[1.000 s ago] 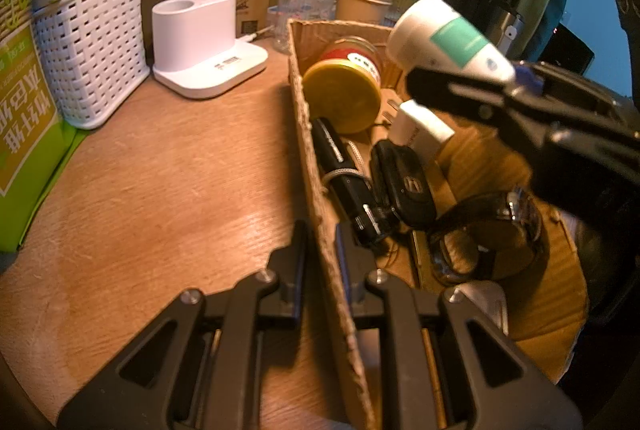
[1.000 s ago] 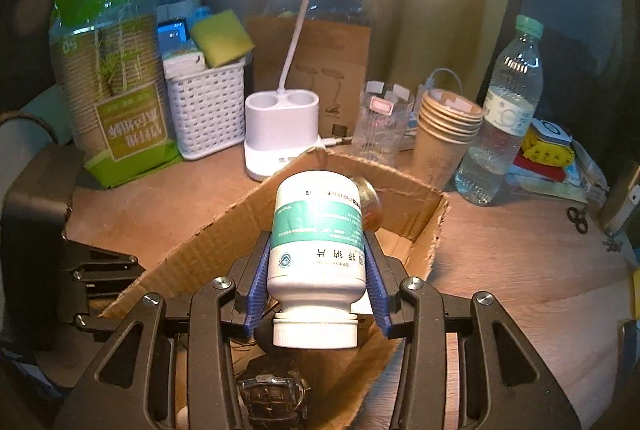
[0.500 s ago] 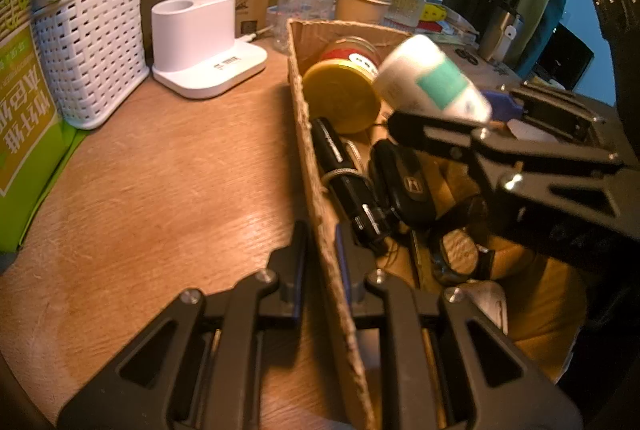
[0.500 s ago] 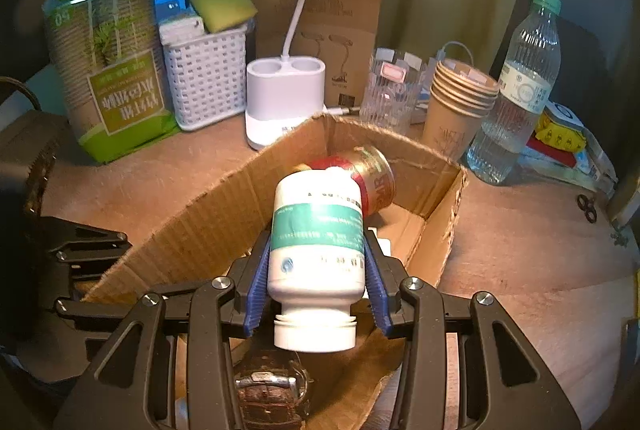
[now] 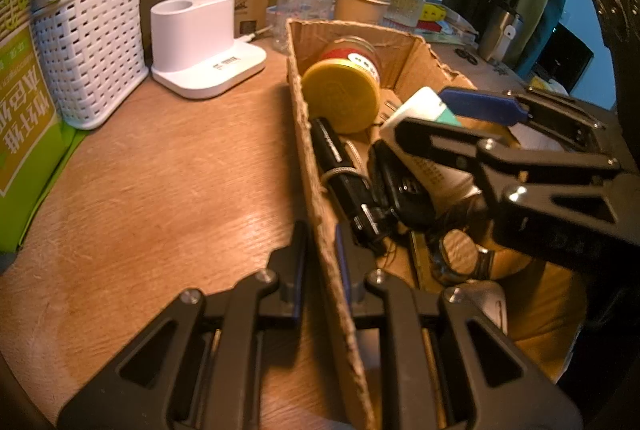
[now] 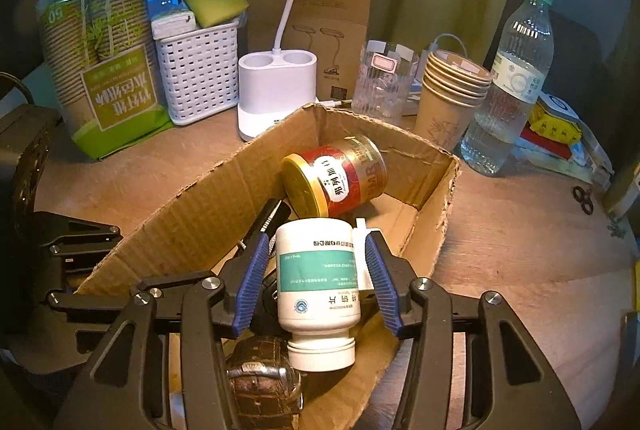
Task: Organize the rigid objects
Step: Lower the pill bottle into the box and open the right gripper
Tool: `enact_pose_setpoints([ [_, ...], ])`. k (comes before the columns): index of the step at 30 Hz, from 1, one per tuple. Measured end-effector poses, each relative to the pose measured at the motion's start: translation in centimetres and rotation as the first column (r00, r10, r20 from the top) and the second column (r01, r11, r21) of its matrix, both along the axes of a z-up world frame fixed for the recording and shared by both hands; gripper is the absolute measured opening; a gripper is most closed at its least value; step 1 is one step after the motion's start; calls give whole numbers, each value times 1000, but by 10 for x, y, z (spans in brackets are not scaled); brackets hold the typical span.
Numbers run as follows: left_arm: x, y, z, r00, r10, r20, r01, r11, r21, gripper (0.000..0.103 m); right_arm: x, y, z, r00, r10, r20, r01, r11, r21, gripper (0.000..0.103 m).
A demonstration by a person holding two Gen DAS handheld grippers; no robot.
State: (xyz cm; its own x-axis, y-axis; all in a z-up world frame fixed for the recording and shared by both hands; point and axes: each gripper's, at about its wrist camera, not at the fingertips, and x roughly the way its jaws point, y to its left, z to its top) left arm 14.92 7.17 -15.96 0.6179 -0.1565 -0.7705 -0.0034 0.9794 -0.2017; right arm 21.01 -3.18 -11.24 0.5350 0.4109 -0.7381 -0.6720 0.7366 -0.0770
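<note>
The cardboard box [image 6: 192,226] sits on the wooden table [image 5: 160,170], its near wall pinched by the left gripper [image 5: 320,262]. Inside, the white pill bottle [image 6: 318,282] lies between the right gripper [image 6: 316,278]'s opening jaws, pads clear of it. The red tin [image 6: 336,178] lies at twelve o'clock from the bottle.

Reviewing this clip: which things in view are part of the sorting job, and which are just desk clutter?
Part of the job: cardboard box, white pill bottle between the opening right gripper pads, red tin, watch, black flashlight; left gripper clamps the box wall.

Lying about: white basket, lamp base, paper cups, water bottle.
</note>
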Motion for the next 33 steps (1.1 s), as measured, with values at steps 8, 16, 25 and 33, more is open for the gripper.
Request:
enact_pose_setpoints([
  [8, 1, -1, 1, 1000, -5, 4, 5, 1000, 10, 15, -5, -9, -3, 1000, -17, 11, 17, 1000, -13, 55],
  [16, -1, -9, 3, 1000, -17, 10, 17, 1000, 18, 15, -12, -20, -5, 999, -15, 33, 15, 1000, -2, 55],
  [25, 3, -33, 4, 999, -39, 15, 38, 998, 55, 15, 1, -51, -1, 999, -43, 14, 42, 997, 58, 55],
  [33, 19, -58, 4, 997, -72, -1, 72, 995, 73, 15, 11, -80, 0, 996, -83, 14, 81, 992, 101, 55],
])
